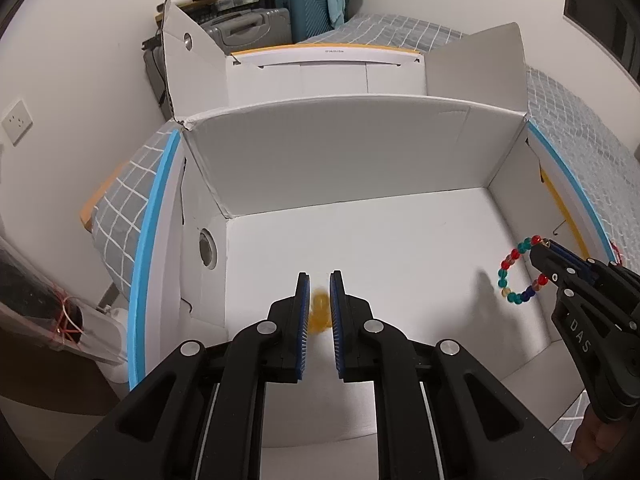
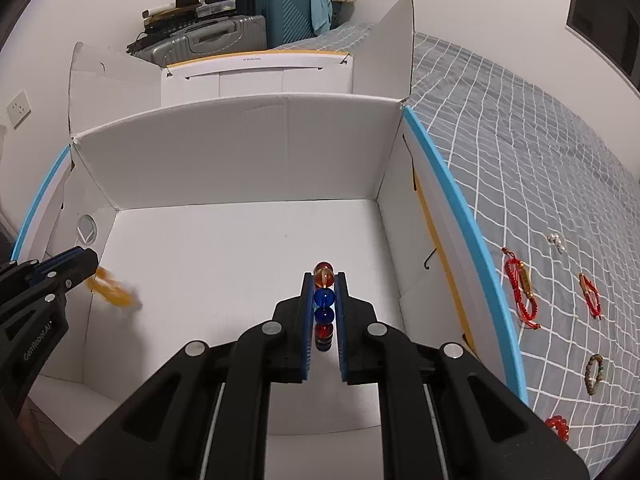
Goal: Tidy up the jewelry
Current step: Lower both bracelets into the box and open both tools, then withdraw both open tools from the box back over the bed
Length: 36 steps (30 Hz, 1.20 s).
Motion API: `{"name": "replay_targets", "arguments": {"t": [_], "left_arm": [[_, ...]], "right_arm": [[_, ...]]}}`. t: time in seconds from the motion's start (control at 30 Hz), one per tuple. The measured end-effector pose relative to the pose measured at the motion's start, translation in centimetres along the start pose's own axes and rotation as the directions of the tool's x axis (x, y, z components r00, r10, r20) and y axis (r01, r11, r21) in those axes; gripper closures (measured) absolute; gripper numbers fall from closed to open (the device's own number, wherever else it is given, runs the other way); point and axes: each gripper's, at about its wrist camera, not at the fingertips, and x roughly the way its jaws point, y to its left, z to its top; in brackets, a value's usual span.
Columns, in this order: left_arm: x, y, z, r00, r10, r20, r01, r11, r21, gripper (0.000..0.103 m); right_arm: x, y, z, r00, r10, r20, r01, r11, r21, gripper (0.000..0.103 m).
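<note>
A large white cardboard box (image 1: pixel 360 152) stands open on the bed. My left gripper (image 1: pixel 319 280) is over the box floor, jaws slightly apart. A blurred amber bead bracelet (image 1: pixel 320 308) shows just below the fingertips, and as a blur in the right wrist view (image 2: pixel 112 286) just beyond that gripper (image 2: pixel 86 264). My right gripper (image 2: pixel 325 280) is shut on a multicoloured bead bracelet (image 2: pixel 324 300) above the box's right side. The left wrist view shows that bracelet (image 1: pixel 516 276) hanging as a ring from the right gripper (image 1: pixel 540 248).
On the grey checked bedspread (image 2: pixel 520 160) right of the box lie red cord bracelets (image 2: pixel 520 292) (image 2: pixel 591 294), a small pearl piece (image 2: pixel 557 242), a brown bead bracelet (image 2: pixel 594 374) and a red bead bracelet (image 2: pixel 560 428). Suitcases (image 2: pixel 256 24) stand behind the box. The box flaps stand up.
</note>
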Motion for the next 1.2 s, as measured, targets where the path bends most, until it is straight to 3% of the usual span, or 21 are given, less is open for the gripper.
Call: {"name": "replay_targets", "arguments": {"t": [0.07,0.13,0.17,0.27,0.3,0.47,0.6,0.67,0.77,0.97,1.2], "left_arm": [[-0.1,0.0,0.1,1.0,0.008,0.0,-0.008,1.0,-0.001,0.091],[-0.2,-0.2,0.1,1.0,0.012,-0.002,-0.012,1.0,-0.001,0.09],[-0.3,-0.2,0.1,1.0,0.013,-0.001,-0.013,1.0,-0.002,0.082],[-1.0,0.2,0.1,1.0,0.017,0.023,-0.017,1.0,-0.018,0.057],[-1.3,0.3,0.1,0.999,0.021,0.032,-0.02,1.0,-0.02,0.054],[-3.2,-0.1,0.1,0.996,0.016,0.085,-0.014,1.0,-0.025,0.028],[-5.2,-1.4,0.1,0.99,-0.008,0.138,0.009,1.0,-0.007,0.016],[-6.2,-2.3,0.1,0.986,-0.019,0.165,0.019,1.0,0.004,0.008],[-7.7,-4.5,0.0,0.978,-0.054,0.201,0.048,0.998,0.031,0.006],[-9.4,-9.8,-0.2,0.964,-0.13,0.232,0.108,0.989,0.105,0.006],[-10.4,-18.9,-1.4,0.944,-0.241,0.225,0.189,0.955,0.23,0.006]], "right_arm": [[0.1,0.0,0.0,1.0,0.002,0.0,-0.002,1.0,0.001,0.093],[-0.1,0.2,0.0,1.0,0.006,-0.002,-0.006,1.0,0.0,0.082],[-0.2,0.2,0.1,1.0,0.011,-0.001,-0.011,1.0,0.001,0.071],[-1.1,-0.1,0.3,1.0,0.027,0.011,-0.027,1.0,0.012,0.054],[-1.4,-0.3,0.3,1.0,0.025,0.016,-0.025,1.0,0.017,0.044],[-3.9,-2.1,0.6,0.997,-0.005,0.075,0.001,0.999,0.051,0.025],[-6.2,-4.5,0.5,0.99,-0.049,0.131,0.038,0.996,0.084,0.009],[-7.3,-6.1,0.3,0.985,-0.075,0.157,0.059,0.993,0.105,0.008],[-8.5,-8.5,-0.2,0.979,-0.106,0.172,0.085,0.988,0.125,0.008],[-10.6,-14.2,-2.0,0.966,-0.189,0.177,0.158,0.972,0.173,0.008],[-12.1,-22.6,-5.2,0.956,-0.259,0.136,0.215,0.938,0.272,0.008]]}}
